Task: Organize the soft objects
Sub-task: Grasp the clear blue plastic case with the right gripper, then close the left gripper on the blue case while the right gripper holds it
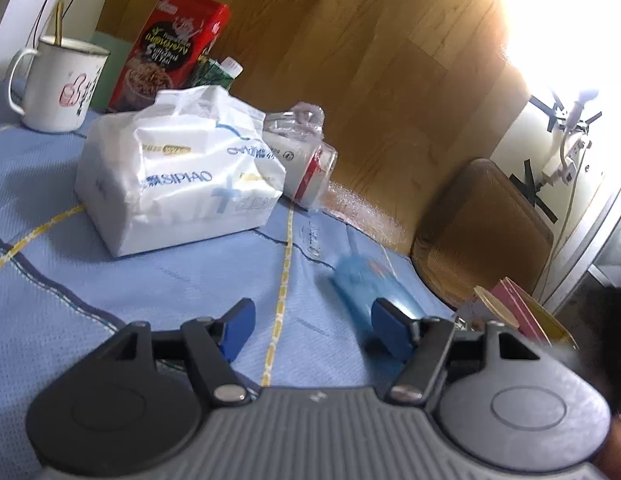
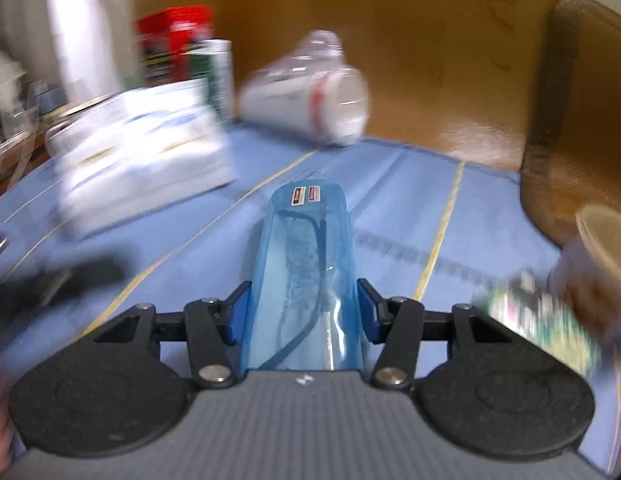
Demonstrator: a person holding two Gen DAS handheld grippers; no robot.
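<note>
Currently a blue translucent case (image 2: 306, 280) is pinched by the right gripper (image 2: 304, 316); the left gripper (image 1: 312, 330) is held spread, empty. Placement near the tissue pack (image 1: 178, 172), at eleven o'clock, is probably called for

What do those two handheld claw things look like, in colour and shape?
Both look alike. The left gripper and right gripper each have a ribbed grey body, two round black discs, black linkage arms with silver rivets, and flat blue fingertip pads. No cables or sleeves show.
</note>
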